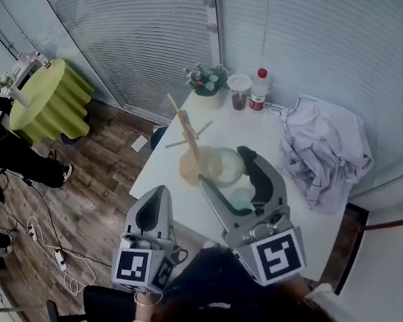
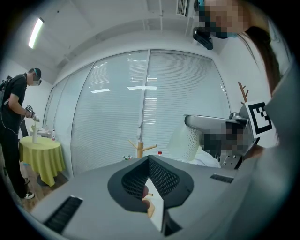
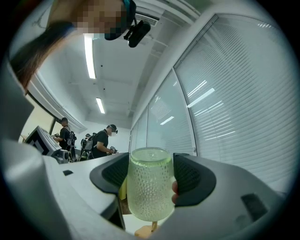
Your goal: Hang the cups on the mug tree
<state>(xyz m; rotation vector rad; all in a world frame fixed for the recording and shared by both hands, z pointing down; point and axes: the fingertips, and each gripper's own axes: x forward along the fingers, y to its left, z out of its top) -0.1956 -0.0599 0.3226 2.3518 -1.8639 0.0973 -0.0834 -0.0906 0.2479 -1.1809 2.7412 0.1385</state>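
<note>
Meanwhile, right gripper (image 3: 151,180) pinches dimpled green cup (image 3: 148,199) near mug tree (image 1: 187,141).
Left gripper (image 2: 150,187) pressed together; cup's handle hidden.

The head view looks steeply down on the white rectangular tabletop (image 1: 258,131) from above its near edge. The left gripper view, set low, faces across it to the wooden mug tree (image 2: 139,147), which the head view shares (image 1: 187,143). The right gripper view tilts upward, close behind the pale green dimpled glass cup (image 3: 150,183).

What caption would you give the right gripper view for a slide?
Right tool grips a green dimpled cup, with window blinds behind.
</note>
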